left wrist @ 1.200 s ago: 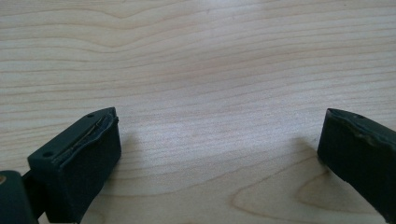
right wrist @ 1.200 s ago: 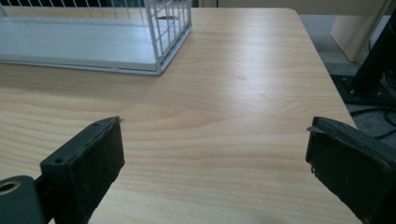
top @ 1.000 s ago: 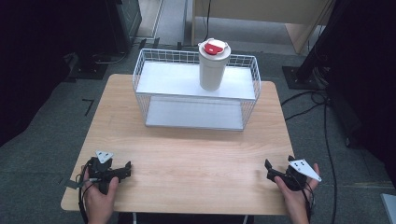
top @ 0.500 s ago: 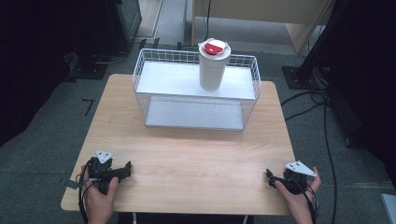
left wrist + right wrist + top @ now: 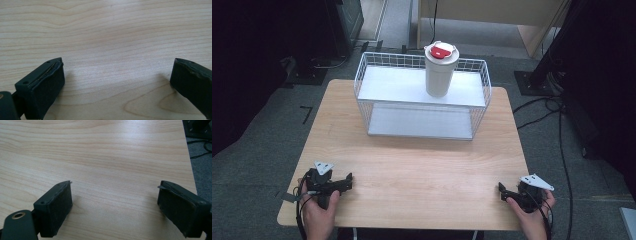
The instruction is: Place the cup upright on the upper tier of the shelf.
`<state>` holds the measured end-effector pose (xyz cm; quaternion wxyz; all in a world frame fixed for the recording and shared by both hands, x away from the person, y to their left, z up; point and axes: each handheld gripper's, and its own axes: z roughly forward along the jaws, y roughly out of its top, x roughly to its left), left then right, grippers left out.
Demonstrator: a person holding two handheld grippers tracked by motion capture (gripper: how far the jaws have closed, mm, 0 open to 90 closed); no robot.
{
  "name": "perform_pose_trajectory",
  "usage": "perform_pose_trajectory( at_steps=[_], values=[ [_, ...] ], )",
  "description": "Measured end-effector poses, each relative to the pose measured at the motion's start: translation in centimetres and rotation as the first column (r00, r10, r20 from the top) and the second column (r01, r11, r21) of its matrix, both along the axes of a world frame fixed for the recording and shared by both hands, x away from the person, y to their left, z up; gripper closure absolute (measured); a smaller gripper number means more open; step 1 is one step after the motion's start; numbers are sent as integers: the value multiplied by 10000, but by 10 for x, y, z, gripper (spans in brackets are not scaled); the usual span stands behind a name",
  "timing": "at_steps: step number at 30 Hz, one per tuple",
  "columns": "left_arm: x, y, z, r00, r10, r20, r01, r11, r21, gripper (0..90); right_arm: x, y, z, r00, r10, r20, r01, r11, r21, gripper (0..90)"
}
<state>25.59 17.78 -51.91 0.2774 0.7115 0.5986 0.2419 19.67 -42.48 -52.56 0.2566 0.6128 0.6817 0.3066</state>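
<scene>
I hold the left gripper (image 5: 346, 181) and right gripper (image 5: 503, 190) spread wide, grasping nothing, low at the near table (image 5: 422, 160) corners, well apart from the white cup (image 5: 439, 70) standing upright on the wire rack (image 5: 362, 75).

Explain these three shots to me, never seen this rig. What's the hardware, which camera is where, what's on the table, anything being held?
There is no robot arm here: a person holds a handheld black two-jaw tool in each hand, the left gripper and the right gripper.

The high view comes from a fixed camera above the person's side, looking forward and down on the light wooden table. The other two pictures come from cameras riding on each gripper, looking along its own black jaws.

At the far side of the table stands a white wire two-level shelf basket. On its upper level stands an upright white cylindrical tumbler with a red and white lid.

In each gripper view the jaws stand wide apart over bare wood, so both grippers are open and hold nothing.
</scene>
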Motion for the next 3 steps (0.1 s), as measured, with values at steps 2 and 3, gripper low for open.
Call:
perform_pose_trajectory(
  at_steps=[2,3],
  values=[
    [0,0,0,10000,-3,1,3,10000,-3,0,0,0,0,10000,8,11,-8,10000,-16,122],
    [0,0,0,10000,0,3,0,10000,-5,0,0,0,0,10000,11,29,-11,10000,-34,122]
  ],
)
